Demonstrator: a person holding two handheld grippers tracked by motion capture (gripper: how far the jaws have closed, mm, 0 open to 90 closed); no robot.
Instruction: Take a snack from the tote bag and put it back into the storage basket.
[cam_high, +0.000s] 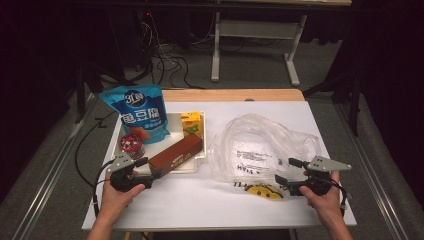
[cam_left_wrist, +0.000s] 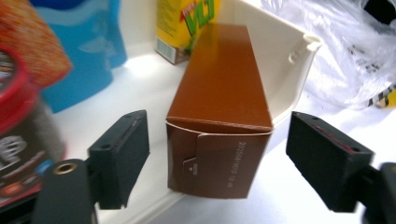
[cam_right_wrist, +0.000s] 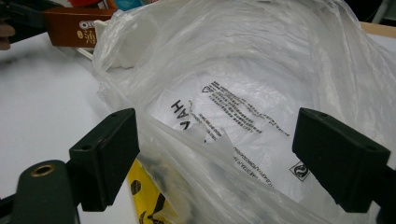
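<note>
Right now I am lining up my left gripper on the brown box, which lies slanted across the near corner of the white tray, its near end poking out over the tray's rim toward me. The jaws stand wide apart, one on each side of that end, touching nothing and holding nothing. By my reckoning this is the reach before the grasp: the box is to come out of the tray and go into the clear plastic bag, which lies just to the right of the tray on the desk.

My right gripper hangs wide open at the bag's near edge, with loose film between its jaws but nothing pinched. A yellow printed thing sits under the film there; I cannot tell what it is.

Next I judge the left gripper must ease forward a little, close on the box's sides, then lift it clear of the rim. The right should catch the film and hold the mouth open.

Room is tight inside the tray: a red-lidded jar stands just left of the box, with the blue pouch and yellow carton behind. The bare desk on my side of the tray is free for swinging across.
</note>
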